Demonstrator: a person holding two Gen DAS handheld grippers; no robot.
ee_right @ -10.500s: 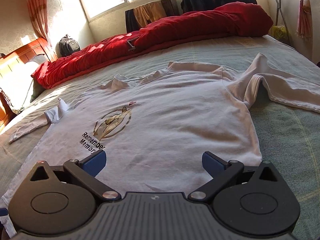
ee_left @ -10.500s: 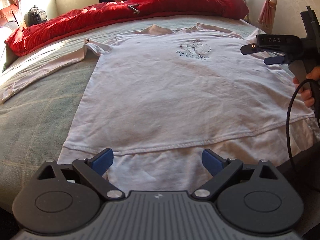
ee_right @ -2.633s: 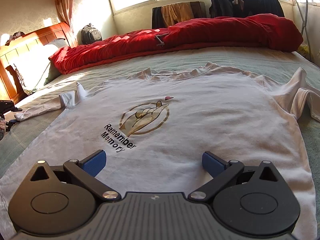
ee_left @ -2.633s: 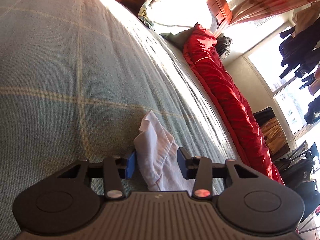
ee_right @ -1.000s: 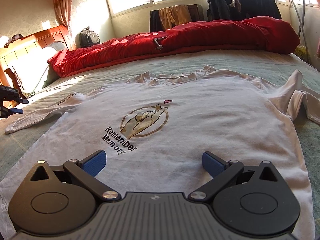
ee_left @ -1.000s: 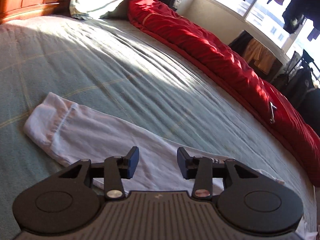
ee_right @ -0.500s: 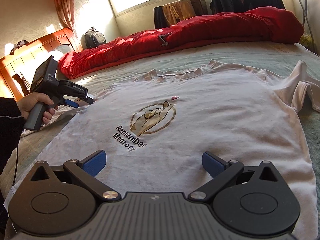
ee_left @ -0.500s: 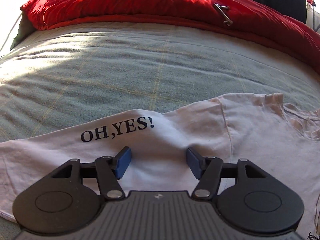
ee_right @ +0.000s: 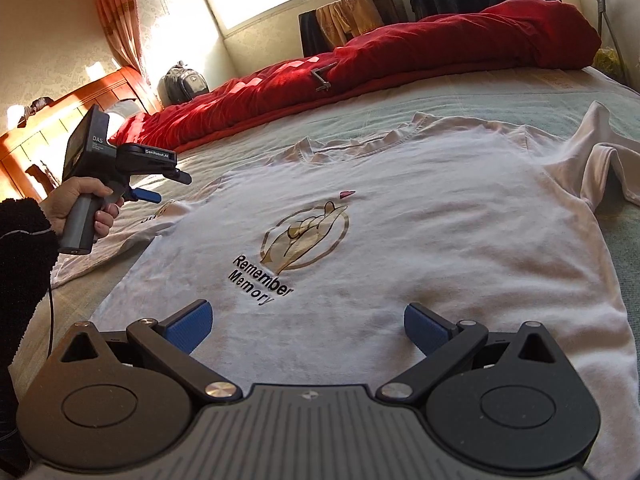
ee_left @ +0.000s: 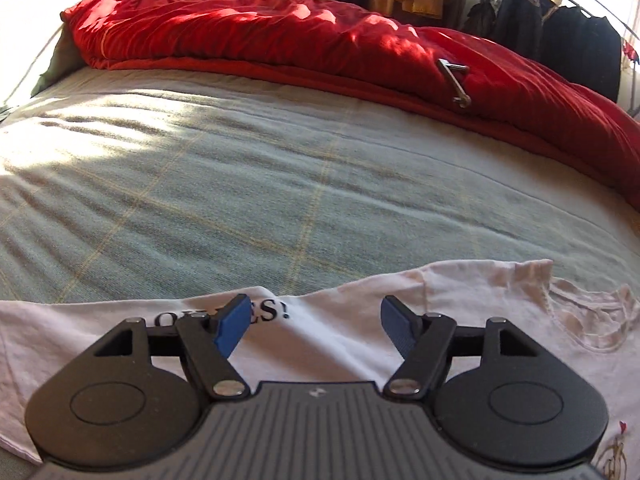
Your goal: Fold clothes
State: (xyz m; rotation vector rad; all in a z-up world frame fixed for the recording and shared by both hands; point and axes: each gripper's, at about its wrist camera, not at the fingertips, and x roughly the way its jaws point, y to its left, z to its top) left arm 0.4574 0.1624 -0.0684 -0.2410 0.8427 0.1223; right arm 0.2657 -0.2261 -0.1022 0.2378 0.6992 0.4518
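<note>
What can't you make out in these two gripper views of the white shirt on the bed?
- Left wrist view: middle letters of the sleeve print, covered by a finger of the opening left gripper, nothing between its jaws.
- Right wrist view: shirt hem, hidden behind the right gripper.
- Right wrist view: the same sleeve print, mostly blocked by the person's hand.

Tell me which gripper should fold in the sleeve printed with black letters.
Left. The left gripper hovers right over the lettered sleeve, jaws opening with nothing gripped. The right gripper sits open above the white T-shirt near its bottom, away from that sleeve.
</note>
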